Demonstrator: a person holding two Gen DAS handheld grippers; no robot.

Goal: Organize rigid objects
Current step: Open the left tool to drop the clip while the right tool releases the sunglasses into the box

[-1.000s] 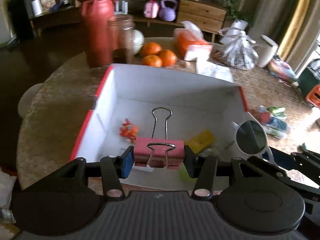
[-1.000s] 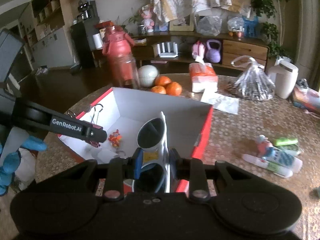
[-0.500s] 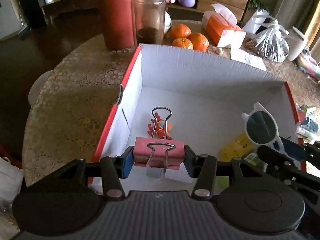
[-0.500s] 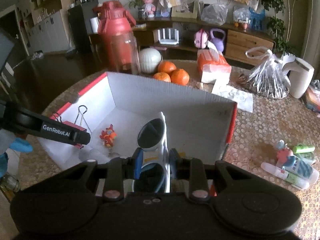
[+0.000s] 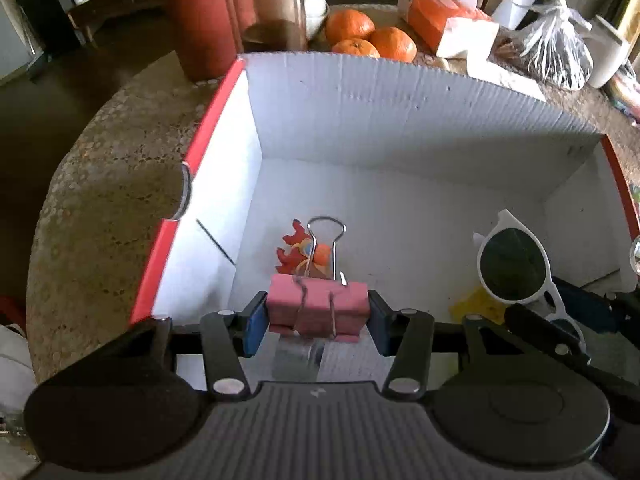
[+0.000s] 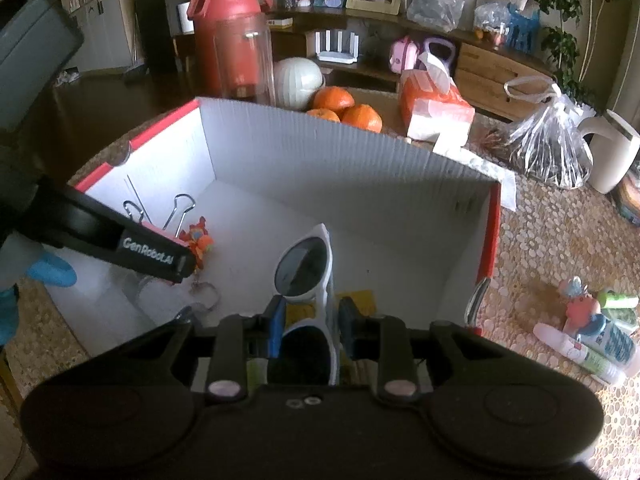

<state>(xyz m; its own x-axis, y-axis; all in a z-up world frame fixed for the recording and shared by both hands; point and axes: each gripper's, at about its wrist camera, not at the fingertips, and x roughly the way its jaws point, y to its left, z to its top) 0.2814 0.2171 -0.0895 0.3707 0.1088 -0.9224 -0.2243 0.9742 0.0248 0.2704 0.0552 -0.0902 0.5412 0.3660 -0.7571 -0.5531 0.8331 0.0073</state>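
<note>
Left gripper (image 5: 318,312): jaws closed on the two ends of a pink binder clip (image 5: 318,308), wire handles pointing away — held low inside the box, near its left wall, likely so it can be let go onto the floor.
Right gripper (image 6: 308,320): jaws pinched on the bridge of white sunglasses (image 6: 306,276), one lens forward, one hidden under the gripper body; held over the box's near right part.
Box (image 5: 400,112): open, white inside, red rim, on a round table (image 5: 100,200) — apparently the collecting place for the rigid items.
Already inside: an orange-red toy figure (image 5: 298,254) just beyond the clip, and a yellow flat item (image 5: 476,304) near the sunglasses.
Hard to make out: what the yellow item is; a clear object beneath the clip is blurred; whether the clip touches the box floor cannot be told.
</note>
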